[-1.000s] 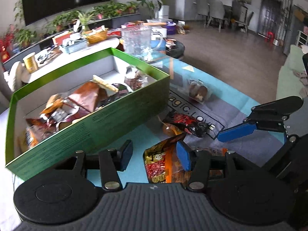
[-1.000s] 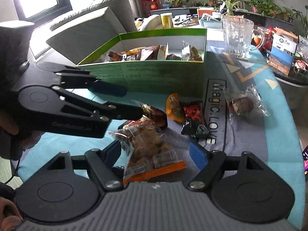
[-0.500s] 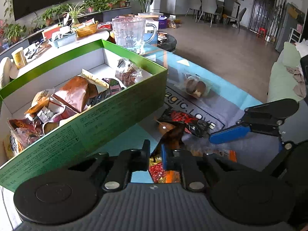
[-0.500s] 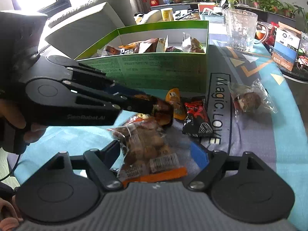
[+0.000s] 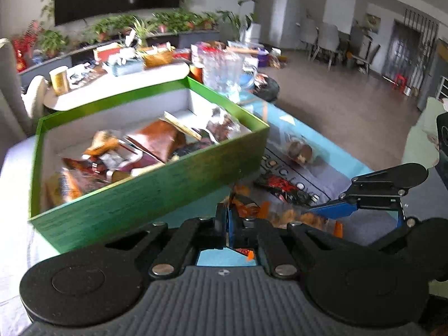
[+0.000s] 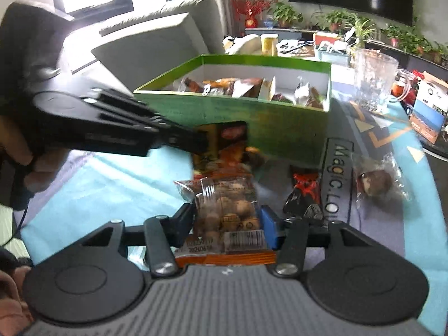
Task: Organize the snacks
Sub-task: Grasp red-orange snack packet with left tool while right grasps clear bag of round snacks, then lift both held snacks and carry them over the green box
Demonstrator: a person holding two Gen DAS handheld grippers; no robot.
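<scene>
The green box (image 5: 151,179) (image 6: 280,117) holds several wrapped snacks. My left gripper (image 5: 228,218) (image 6: 201,142) is shut on an orange-brown snack packet (image 5: 243,205) (image 6: 224,145) and holds it above the cloth in front of the box wall. My right gripper (image 6: 226,221) stands low over a clear packet of round nut snacks (image 6: 224,196) lying on the cloth. Its pads sit close at the packet's two sides, and the packet is flat and uncrushed. One blue finger (image 5: 336,210) of the right gripper shows in the left wrist view.
A black-and-red packet (image 6: 305,193) (image 5: 282,187) and a clear bag with a brown cake (image 6: 375,182) (image 5: 299,151) lie on the cloth right of the box. A glass jug (image 6: 372,78) and a blue-white carton (image 6: 428,114) stand behind. A person's hand holds the left gripper.
The left jaws closed on the orange-brown packet and lifted it off the cloth toward the box. The right fingers drew a little closer around the nut packet.
</scene>
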